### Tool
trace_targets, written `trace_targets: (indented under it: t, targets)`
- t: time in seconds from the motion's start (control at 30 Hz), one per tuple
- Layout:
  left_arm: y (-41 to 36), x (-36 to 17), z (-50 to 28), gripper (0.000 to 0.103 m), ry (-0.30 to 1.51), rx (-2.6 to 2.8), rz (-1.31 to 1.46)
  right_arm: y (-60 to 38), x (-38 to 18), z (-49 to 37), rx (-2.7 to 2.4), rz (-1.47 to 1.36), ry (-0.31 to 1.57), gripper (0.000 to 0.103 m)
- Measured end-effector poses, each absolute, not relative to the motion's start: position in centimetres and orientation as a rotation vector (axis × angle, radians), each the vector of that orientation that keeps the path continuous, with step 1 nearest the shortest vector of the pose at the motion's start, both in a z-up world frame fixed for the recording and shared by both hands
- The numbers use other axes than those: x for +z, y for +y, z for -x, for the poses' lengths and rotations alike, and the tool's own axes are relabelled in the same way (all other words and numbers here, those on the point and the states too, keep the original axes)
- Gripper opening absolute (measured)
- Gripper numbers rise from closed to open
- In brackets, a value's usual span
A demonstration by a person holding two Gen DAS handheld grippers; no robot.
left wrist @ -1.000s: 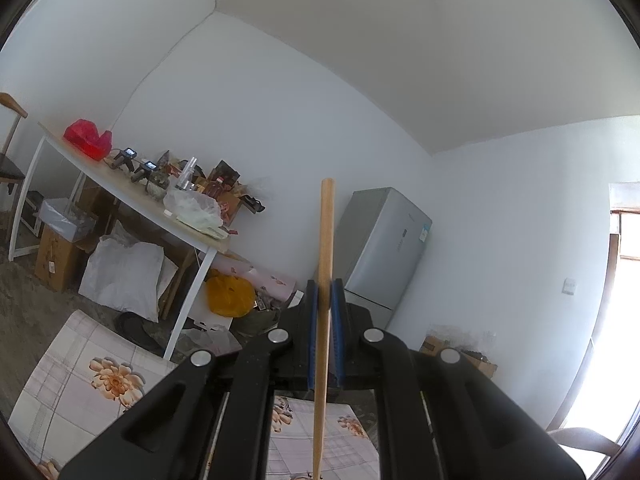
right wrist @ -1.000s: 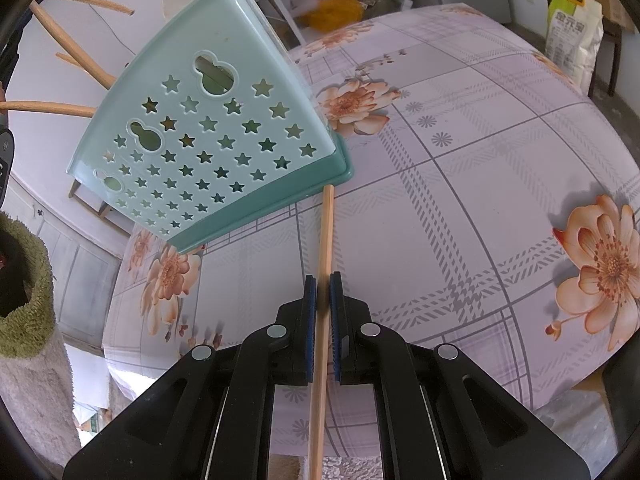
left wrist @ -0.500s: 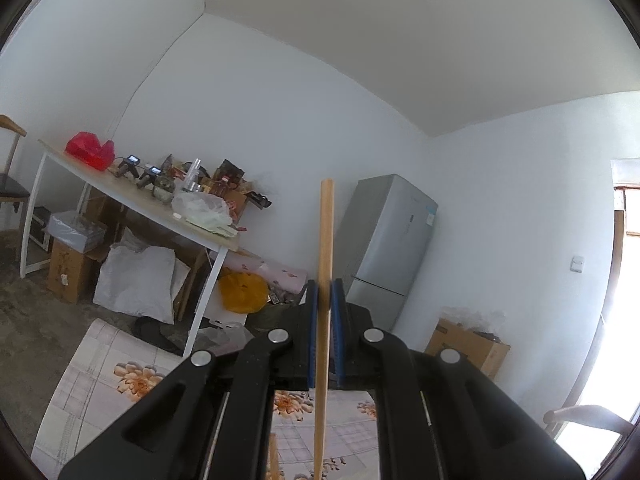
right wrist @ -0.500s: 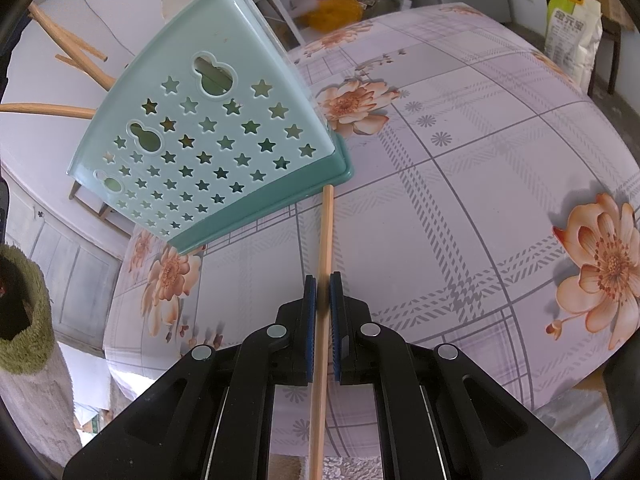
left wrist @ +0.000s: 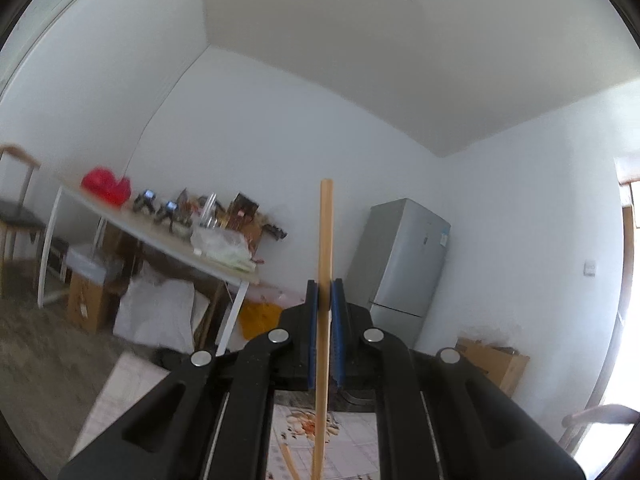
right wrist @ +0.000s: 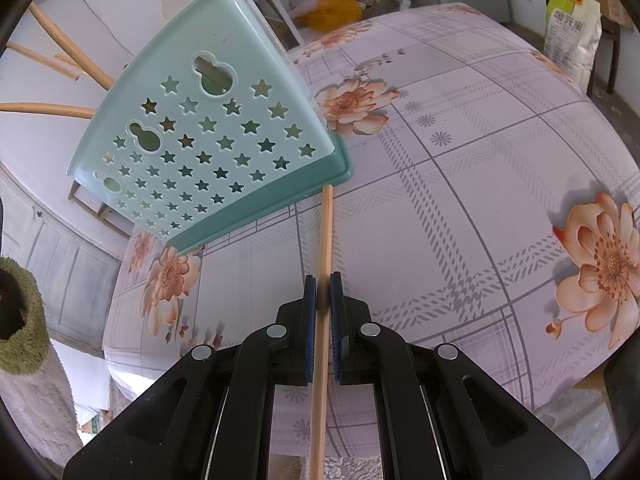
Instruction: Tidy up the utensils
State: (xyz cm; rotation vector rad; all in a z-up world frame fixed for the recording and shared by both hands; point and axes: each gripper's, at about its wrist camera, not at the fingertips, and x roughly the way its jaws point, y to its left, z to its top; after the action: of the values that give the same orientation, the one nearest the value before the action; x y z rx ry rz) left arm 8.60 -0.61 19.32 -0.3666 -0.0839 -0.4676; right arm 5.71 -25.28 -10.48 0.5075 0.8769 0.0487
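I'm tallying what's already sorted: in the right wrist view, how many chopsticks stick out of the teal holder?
4 chopstick ends show past the teal holder's upper left, fanned apart; one more chopstick is clamped in the right gripper. Others may be hidden inside.

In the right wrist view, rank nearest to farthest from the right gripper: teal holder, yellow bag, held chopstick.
1. Chopstick: clamped in the right gripper.
2. Teal holder: ahead, left, on the table.
3. Yellow bag: far, on the floor beyond the table.

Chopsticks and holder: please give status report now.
Left tool shut on one chopstick, raised toward the room. Right tool shut on another chopstick, tip near teal holder base. Nothing in the way.
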Motion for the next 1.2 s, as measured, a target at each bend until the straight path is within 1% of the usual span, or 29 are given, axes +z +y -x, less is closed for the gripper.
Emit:
trace_targets:
  t: [0.17, 0.37, 0.7, 0.73, 0.77, 0.83, 1.0, 1.1, 1.17, 1.2]
  targets:
    - [-0.6, 18.2, -8.6, 0.006, -0.059, -0.451, 0.302, -25.3, -10.5, -5.7, 0.046, -0.506, 0.876, 0.005]
    - [-1.2, 15.1, -10.0, 0.006, 0.021, -0.454, 0.319, -25.3, -10.5, -5.5, 0.042, -0.502, 0.876, 0.005]
    - [-2.8, 11.7, -11.0, 0.007, 0.092, -0.454, 0.246, -25.2, -10.3, -5.2, 0.046, -0.5, 0.873, 0.005]
    - [-2.8, 11.5, -11.1, 0.012, 0.1, -0.453, 0.243, -25.2, -10.3, -5.2, 0.048, -0.499, 0.872, 0.005]
    - [-2.8, 11.4, -11.1, 0.02, 0.106, -0.452, 0.242, -25.2, -10.3, -5.1, 0.05, -0.498, 0.871, 0.005]
    - [-2.5, 11.2, -11.0, 0.027, 0.108, -0.448, 0.246, -25.1, -10.1, -5.0, 0.054, -0.495, 0.869, 0.005]
    - [-1.6, 11.1, -10.3, 0.036, 0.111, -0.445, 0.256, -24.9, -9.0, -4.3, 0.072, -0.478, 0.841, 0.005]
    - [-0.7, 11.4, -9.8, 0.045, 0.121, -0.449, 0.266, -24.8, -7.8, -3.7, 0.089, -0.468, 0.808, 0.004]
    - [-0.2, 11.6, -9.5, 0.053, 0.131, -0.455, 0.275, -24.8, -6.9, -3.2, 0.093, -0.454, 0.783, 0.004]
    - [0.3, 11.6, -9.2, 0.055, 0.141, -0.459, 0.281, -24.7, -6.2, -2.9, 0.1, -0.447, 0.767, 0.004]
